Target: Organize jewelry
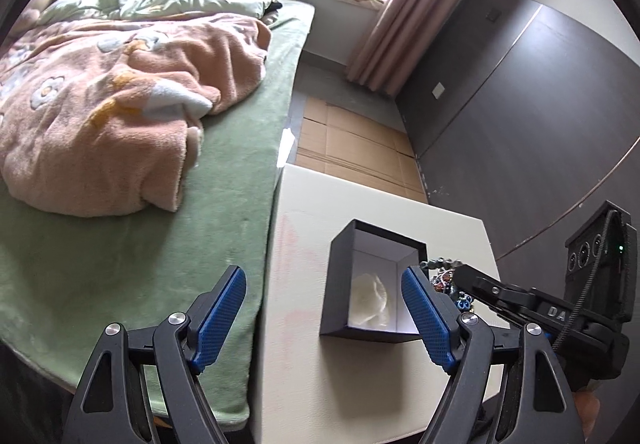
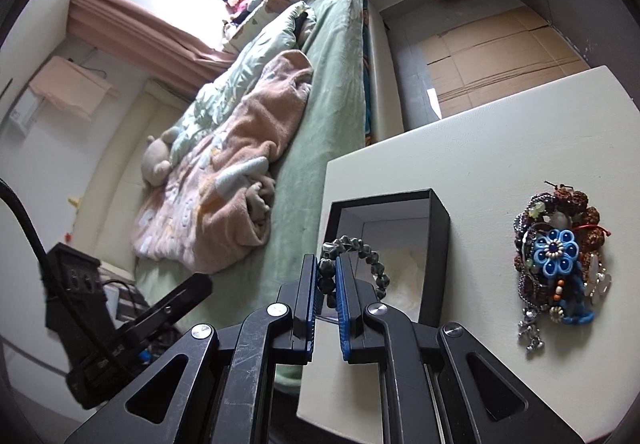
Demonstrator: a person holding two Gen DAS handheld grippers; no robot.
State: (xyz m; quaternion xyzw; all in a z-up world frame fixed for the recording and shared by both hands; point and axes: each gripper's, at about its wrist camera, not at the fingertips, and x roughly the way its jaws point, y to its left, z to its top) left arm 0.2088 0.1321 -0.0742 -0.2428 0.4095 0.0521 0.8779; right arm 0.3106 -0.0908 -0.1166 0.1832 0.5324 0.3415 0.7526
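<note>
The right tool (image 2: 327, 280) pinches a dark green beaded bracelet (image 2: 360, 264) by 1 side of its loop, with the free part of the loop hanging over the near rim of the open black box (image 2: 438, 244) on the pale worktop (image 2: 500, 148). The left tool (image 1: 324, 308) is spread wide and holds nothing, its blue pads flanking the box from the bed side. The step in hand looks like dropping the bracelet into the box, where something white and crumpled (image 1: 370, 300) already lies. To do it well, carry the whole loop past the rim and lower it onto the white lining before letting go, so no beads drape over the wall. The remaining jewelry pile (image 2: 560, 264) sits well apart to the right, so swing clear of it.
</note>
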